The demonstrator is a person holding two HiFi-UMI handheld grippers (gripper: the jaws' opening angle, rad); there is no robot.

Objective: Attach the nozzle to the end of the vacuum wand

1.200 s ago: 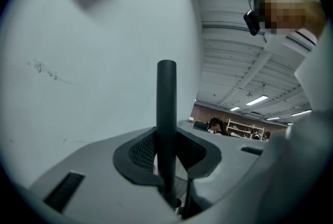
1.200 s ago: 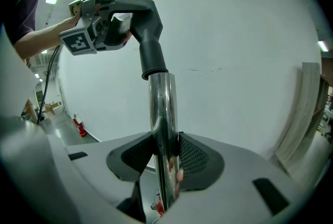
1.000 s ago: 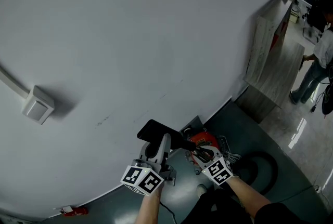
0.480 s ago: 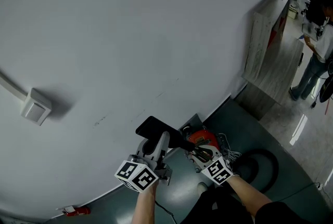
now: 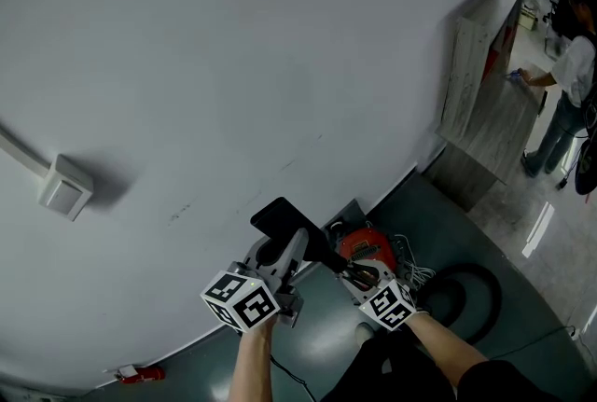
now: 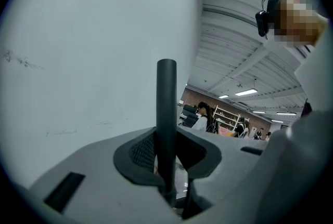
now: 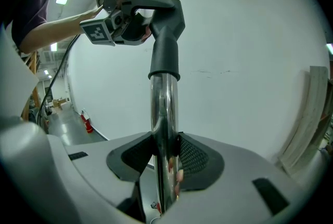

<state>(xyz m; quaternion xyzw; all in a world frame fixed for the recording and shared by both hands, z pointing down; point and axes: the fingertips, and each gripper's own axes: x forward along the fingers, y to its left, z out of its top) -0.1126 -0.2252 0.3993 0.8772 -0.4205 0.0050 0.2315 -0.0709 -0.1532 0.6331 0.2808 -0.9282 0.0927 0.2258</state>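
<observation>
In the head view my left gripper [image 5: 278,253] is shut on the black nozzle [image 5: 284,225], held up in front of the white wall. In the left gripper view the nozzle's [image 6: 166,114] thin flat edge stands upright between the jaws. My right gripper [image 5: 360,277] is shut on the chrome vacuum wand [image 7: 164,114]. In the right gripper view the nozzle's black collar [image 7: 165,59] sits over the wand's top end, in line with it. There the left gripper [image 7: 130,15] clamps the nozzle's bent head from the left.
The red vacuum body [image 5: 362,247] and a black hose loop [image 5: 471,298] lie on the dark floor under my hands. A fire extinguisher [image 5: 140,375] lies by the wall base. A wooden panel [image 5: 478,78] leans at the right, with a person [image 5: 567,83] beyond it.
My left gripper has tilted and shifted slightly left and down, turning the nozzle with it. The right gripper and wand have held still. The person at the far right has moved.
</observation>
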